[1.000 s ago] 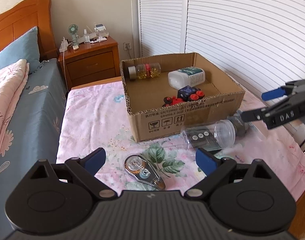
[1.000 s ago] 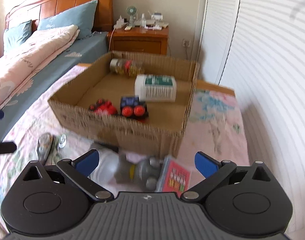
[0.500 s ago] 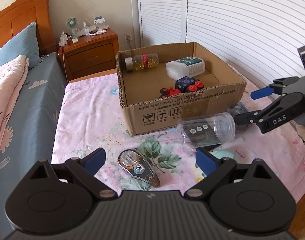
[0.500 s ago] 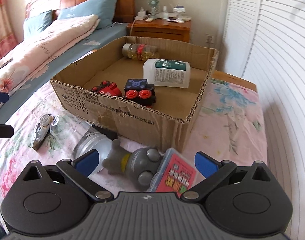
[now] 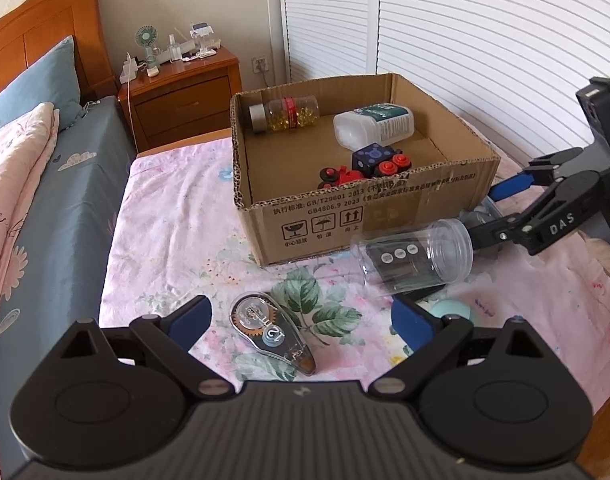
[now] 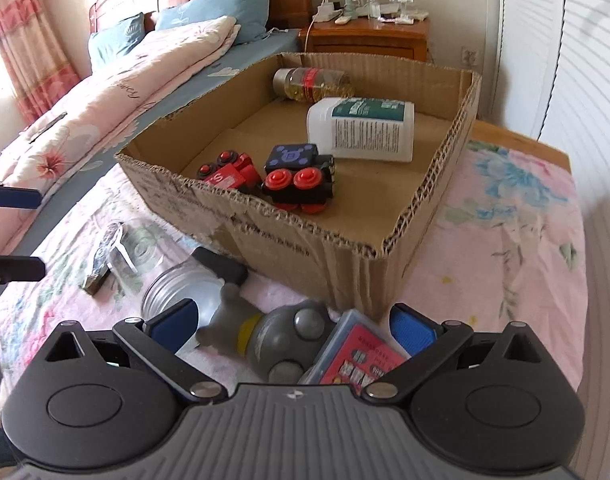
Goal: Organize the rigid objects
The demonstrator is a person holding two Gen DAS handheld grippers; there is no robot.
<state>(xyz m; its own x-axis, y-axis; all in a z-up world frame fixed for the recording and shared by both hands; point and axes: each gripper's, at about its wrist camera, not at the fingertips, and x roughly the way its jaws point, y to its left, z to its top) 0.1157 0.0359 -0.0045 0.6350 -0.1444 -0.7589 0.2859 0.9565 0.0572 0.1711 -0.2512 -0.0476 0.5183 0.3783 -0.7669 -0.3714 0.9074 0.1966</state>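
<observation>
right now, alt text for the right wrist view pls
The open right claw hovers over a grey toy figure and a red card pack lying on pink floral bedding, in front of a cardboard box. The box holds two bottles and two toy vehicles.

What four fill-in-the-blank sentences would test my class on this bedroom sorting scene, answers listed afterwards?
1. The white bottle lies inside the ____ box.
2. The correction tape lies between the fingers of the ____ claw.
3. The clear jar lies on its ____.
4. The toys' round buttons are ____.

Answers: cardboard; left; side; red
</observation>
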